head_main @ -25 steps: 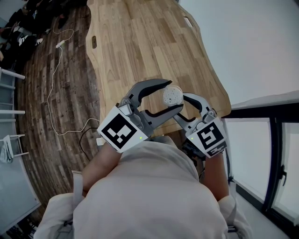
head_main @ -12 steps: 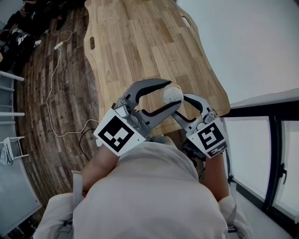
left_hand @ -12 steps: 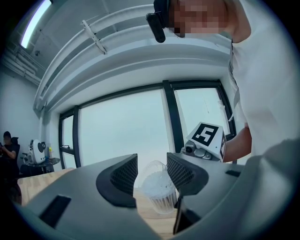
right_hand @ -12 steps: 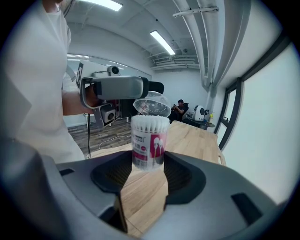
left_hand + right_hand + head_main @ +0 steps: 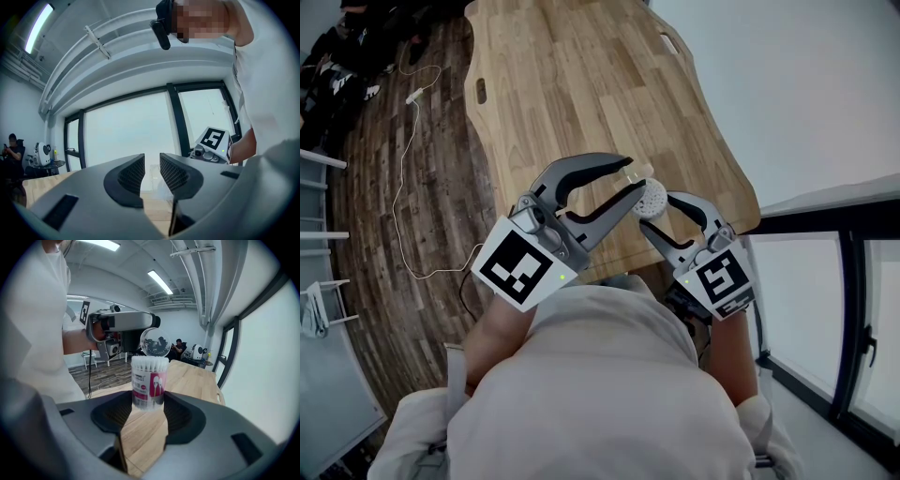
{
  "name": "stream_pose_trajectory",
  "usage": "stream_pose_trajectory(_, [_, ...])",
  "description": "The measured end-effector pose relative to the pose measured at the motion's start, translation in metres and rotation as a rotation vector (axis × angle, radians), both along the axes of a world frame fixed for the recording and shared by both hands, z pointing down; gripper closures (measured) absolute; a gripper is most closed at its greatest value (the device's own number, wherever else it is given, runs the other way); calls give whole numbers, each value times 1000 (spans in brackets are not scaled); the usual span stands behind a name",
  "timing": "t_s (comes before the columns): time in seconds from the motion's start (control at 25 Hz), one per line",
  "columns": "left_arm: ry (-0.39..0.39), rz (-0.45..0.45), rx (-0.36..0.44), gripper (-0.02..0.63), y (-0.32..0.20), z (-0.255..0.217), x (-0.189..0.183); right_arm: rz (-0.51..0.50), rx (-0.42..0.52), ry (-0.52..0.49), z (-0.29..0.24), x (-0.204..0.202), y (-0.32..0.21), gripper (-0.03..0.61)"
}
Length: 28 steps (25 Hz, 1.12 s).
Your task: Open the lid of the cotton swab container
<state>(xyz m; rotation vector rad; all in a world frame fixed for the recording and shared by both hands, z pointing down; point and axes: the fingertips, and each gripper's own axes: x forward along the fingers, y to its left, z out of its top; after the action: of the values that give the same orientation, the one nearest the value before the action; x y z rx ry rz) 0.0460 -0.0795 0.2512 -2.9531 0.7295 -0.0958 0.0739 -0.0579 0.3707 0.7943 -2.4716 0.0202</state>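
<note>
Grey right gripper nose-down, fingers on container

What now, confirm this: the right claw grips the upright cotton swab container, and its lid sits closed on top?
Not closed. The right gripper view shows the lid raised above the open top, with the swab tips exposed. The right claw does grip the upright cotton swab container.

Open-plan lab or office: exposed ceiling pipes, strip lights, tall windows, wooden table.
</note>
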Motion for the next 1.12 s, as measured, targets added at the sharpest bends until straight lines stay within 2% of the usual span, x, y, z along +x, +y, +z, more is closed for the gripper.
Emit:
stream_pose_trajectory(0.28, [-8,-25,-4,548,-14,-1,-9,-1,-2,-10,0,-1,0,353])
stream_pose_trajectory(0.52, [-16,-80,-33,569,-28,6,-24,-20,4,-16,-1,-6,2,353])
stream_pose_trajectory(0.72, [-18,-102,-29,571,-28,12,-32,-43,23,-26,-4,-8,12,353])
stream_pose_trajectory(1.12, [-72,-115,-77,571,-33,36,-38,-65,41,-64,-18,-13,14,353])
